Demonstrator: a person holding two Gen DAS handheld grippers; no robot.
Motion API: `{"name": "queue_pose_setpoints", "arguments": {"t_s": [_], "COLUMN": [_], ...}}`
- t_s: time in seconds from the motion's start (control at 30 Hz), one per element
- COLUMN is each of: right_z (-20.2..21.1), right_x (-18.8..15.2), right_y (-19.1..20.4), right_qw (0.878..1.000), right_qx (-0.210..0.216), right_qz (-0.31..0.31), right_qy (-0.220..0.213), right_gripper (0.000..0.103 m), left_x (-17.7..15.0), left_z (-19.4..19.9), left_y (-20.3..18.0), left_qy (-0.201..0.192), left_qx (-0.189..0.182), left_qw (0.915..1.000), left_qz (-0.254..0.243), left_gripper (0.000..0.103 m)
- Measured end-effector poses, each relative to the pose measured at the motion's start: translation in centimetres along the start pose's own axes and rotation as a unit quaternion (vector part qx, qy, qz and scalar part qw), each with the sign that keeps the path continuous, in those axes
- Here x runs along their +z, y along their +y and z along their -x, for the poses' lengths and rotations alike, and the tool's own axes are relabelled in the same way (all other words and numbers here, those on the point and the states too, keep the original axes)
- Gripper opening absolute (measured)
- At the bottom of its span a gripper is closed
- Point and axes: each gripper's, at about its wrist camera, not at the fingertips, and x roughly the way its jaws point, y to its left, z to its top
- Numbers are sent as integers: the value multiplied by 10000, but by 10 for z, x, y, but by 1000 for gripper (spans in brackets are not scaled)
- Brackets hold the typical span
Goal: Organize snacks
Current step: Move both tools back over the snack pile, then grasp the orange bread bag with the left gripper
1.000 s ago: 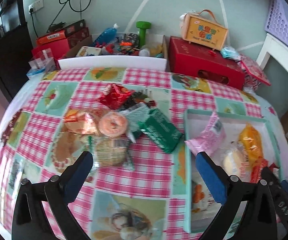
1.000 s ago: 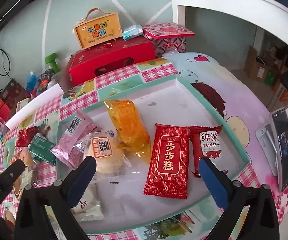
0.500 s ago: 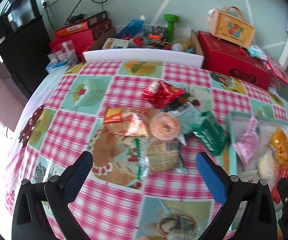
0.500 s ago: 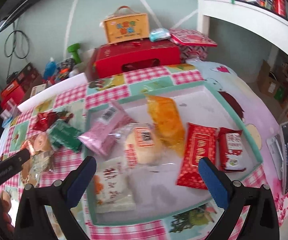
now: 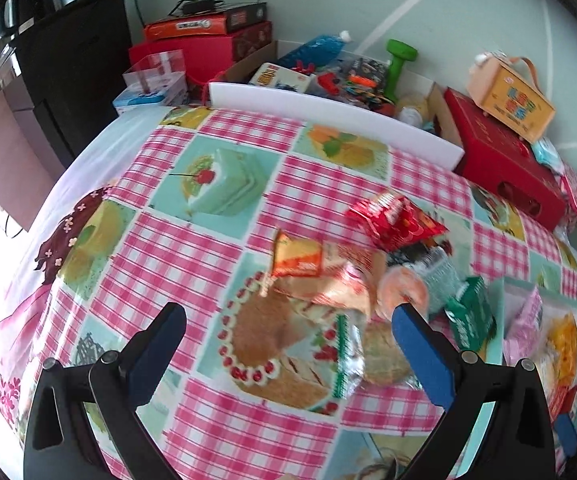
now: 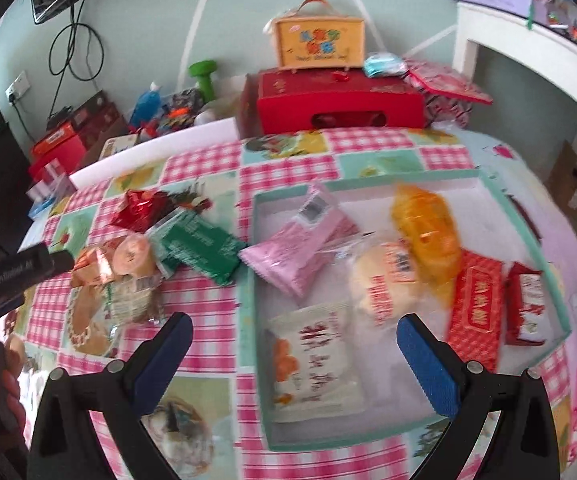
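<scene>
Pink-checked counter (image 5: pixel 216 248) is carrying loose foil snack packets (image 5: pixel 328 276) awaiting the shallow mint-rimmed tray (image 6: pixel 528 220); left tongs (image 5: pixel 288 324) and right tongs (image 6: pixel 294 334) are hovering apart, empty.

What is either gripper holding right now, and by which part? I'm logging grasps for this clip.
Nothing is held. The left gripper and right gripper are both open and empty above the table.

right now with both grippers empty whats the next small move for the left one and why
Probably ease the open left gripper forward and to its right, onto the round biscuit pack at the near edge of the loose pile. It lies nearest the fingers, still outside the tray.
</scene>
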Motion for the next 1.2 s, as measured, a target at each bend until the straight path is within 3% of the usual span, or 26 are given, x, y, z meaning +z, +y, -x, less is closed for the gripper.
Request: {"name": "queue_pose_setpoints", "arguments": {"t_s": [0.13, 0.4, 0.57, 0.9, 1.1, 1.2], "right_z": [-4, -20, -32, -41, -65, -77], "right_x": [6, 19, 25, 57, 73, 71], "right_y": [18, 52, 62, 66, 67, 69], "right_qw": [9998, 9984, 9979, 9949, 9903, 9856], "right_qx": [-53, 321, 203, 489, 540, 640], "right_qz": [182, 419, 571, 875, 1277, 1536], "right_qy": [8, 180, 235, -105, 96, 307], "right_gripper": [103, 103, 103, 103, 102, 96], "left_x": [8, 21, 24, 30, 30, 32], "left_z": [-7, -24, -37, -48, -61, -67], "left_y": [12, 33, 40, 29, 17, 12], "left_qy": [34, 111, 178, 225, 352, 390], "left_qx": [48, 94, 77, -364, -542, -651], "left_qw": [9999, 9993, 9988, 9987, 9978, 9971], "left_qz": [127, 337, 439, 281, 111, 84], "left_gripper": [102, 102, 102, 102, 102, 102]}}
